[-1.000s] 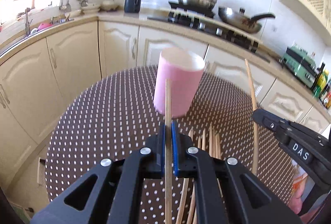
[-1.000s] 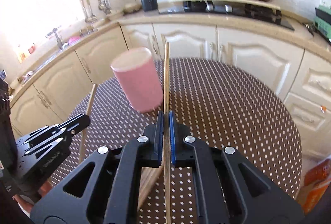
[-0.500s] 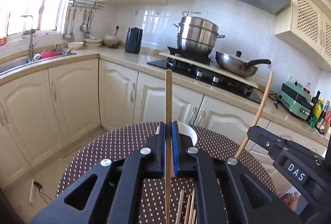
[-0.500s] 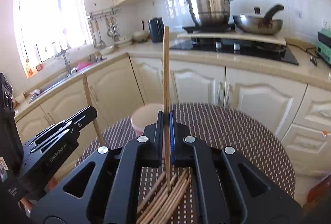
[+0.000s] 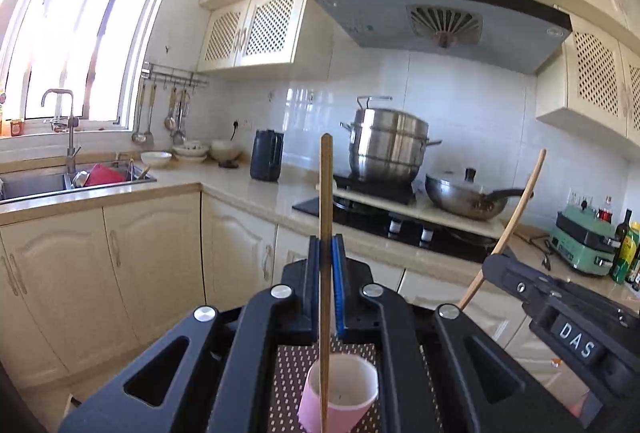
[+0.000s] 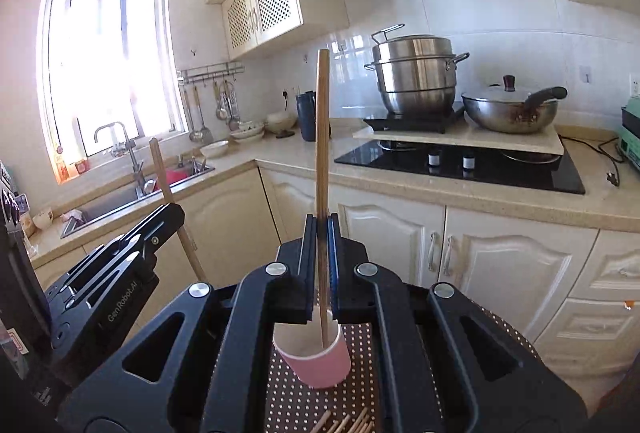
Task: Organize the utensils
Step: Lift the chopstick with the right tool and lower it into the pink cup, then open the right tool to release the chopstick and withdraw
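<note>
My left gripper (image 5: pixel 326 253) is shut on a wooden chopstick (image 5: pixel 326 193) that stands upright between its blue pads. Below it, seen through the jaws, is the pink cup (image 5: pixel 340 397), white inside, on the brown dotted table (image 5: pixel 288 373); the stick's lower end crosses the cup's mouth in the picture. My right gripper (image 6: pixel 322 229) is shut on a second upright chopstick (image 6: pixel 322 137), high over the same pink cup (image 6: pixel 316 357). Each gripper shows in the other's view: the right one (image 5: pixel 560 313) with its stick, the left one (image 6: pixel 120 273) with its stick. Several loose chopsticks (image 6: pixel 352 423) lie on the table.
Behind the table runs a kitchen counter (image 5: pixel 240 189) with cream cabinets, a sink and tap (image 5: pixel 68 153), a black kettle (image 5: pixel 266 155), a steel pot (image 5: pixel 386 149) and a wok (image 5: pixel 464 199) on the hob. An extractor hood (image 5: pixel 440 17) hangs above.
Both grippers have risen with their chopsticks and tipped up toward level. The pink cup has dropped from the middle of the views to the bottom, under the jaws.
</note>
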### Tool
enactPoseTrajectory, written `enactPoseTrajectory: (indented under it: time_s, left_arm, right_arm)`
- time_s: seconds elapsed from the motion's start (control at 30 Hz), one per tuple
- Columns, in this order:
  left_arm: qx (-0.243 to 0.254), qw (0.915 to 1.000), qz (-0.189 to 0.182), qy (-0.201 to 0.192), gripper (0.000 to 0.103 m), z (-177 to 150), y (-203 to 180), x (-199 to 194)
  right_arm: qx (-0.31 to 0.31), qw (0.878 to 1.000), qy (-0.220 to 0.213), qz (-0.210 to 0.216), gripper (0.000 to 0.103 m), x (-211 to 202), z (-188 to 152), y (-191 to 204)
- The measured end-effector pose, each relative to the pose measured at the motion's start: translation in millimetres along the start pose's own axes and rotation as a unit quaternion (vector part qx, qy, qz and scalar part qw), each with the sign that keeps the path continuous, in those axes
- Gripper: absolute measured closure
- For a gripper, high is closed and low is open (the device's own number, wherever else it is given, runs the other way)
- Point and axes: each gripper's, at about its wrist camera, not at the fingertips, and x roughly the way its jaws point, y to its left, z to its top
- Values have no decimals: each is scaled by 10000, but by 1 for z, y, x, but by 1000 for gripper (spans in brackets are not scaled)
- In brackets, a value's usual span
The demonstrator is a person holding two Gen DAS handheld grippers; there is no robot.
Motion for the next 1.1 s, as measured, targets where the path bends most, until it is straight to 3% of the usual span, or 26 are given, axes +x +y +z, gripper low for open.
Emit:
enactPoseTrajectory:
  time_s: [0.23, 0.47, 0.63, 0.67, 0.7, 0.73, 0.77, 0.8, 1.1]
  left_arm:
    - [-219, 9993, 60, -284, 96, 12, -1, 27]
    - [-184, 9997, 144, 82, 96, -14, 8, 58]
    - [236, 9990, 127, 355, 95, -40, 8, 68]
    - [306, 9986, 116, 408, 90, -44, 9, 70]
    - [349, 9983, 110, 456, 82, -48, 9, 71]
    - [384, 9980, 109, 484, 66, -52, 11, 71]
    - [389, 9980, 125, 473, 62, -54, 12, 70]
    - [331, 9983, 217, 418, 61, -56, 17, 69]
    - [287, 9980, 150, 536, 56, -58, 28, 59]
  right_arm:
    - [-67, 10000, 41, 16, 97, 21, 11, 4]
    - [-37, 9988, 496, 38, 97, 50, -10, 0]
    - [9, 9950, 986, 153, 96, 71, -28, -6]
    - [-66, 9945, 1038, 85, 94, 74, -29, -6]
    - [-107, 9938, 1105, 1, 85, 76, -31, -6]
    - [-90, 9935, 1133, -21, 76, 77, -33, -8]
    - [-58, 9934, 1142, -62, 46, 77, -35, -10]
    - [-36, 9939, 1078, -212, 34, 75, -36, -13]
    - [11, 9941, 1048, -295, 33, 67, -39, -19]
